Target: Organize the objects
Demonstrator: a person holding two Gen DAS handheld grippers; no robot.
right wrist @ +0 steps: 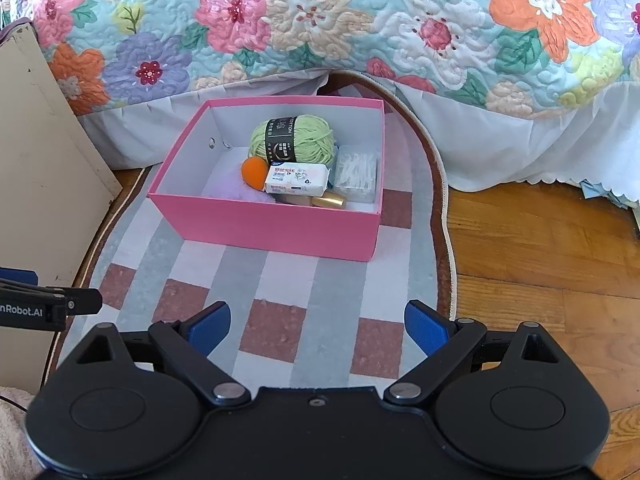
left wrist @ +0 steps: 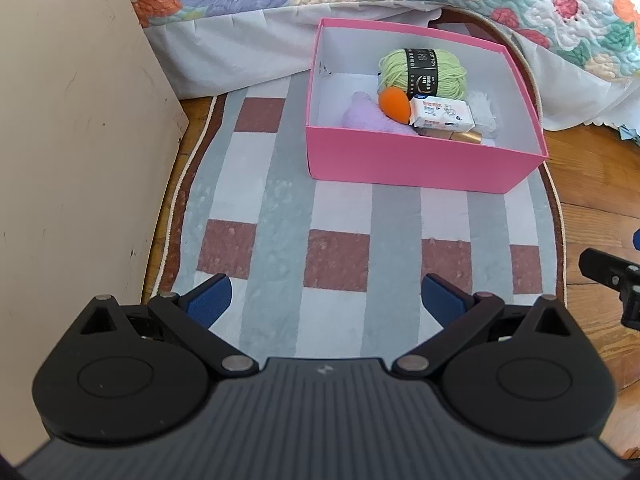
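a pink box (right wrist: pixel 280 228) with white inner walls sits open on the checked rug (right wrist: pixel 280 332), its far side near the bed's quilt. inside, a ball of light green yarn (right wrist: pixel 294 138) with a black band lies toward the back. in front of it an orange egg-shaped sponge (right wrist: pixel 253 172) touches a white tissue packet (right wrist: pixel 297 178) lying flat. a lilac soft cloth (right wrist: pixel 236 190) fills the near left floor of the box. a gold-capped bottle (right wrist: pixel 320 200) lies on its side below the packet, and a clear pack of white swabs (right wrist: pixel 357 174) rests against the right wall.
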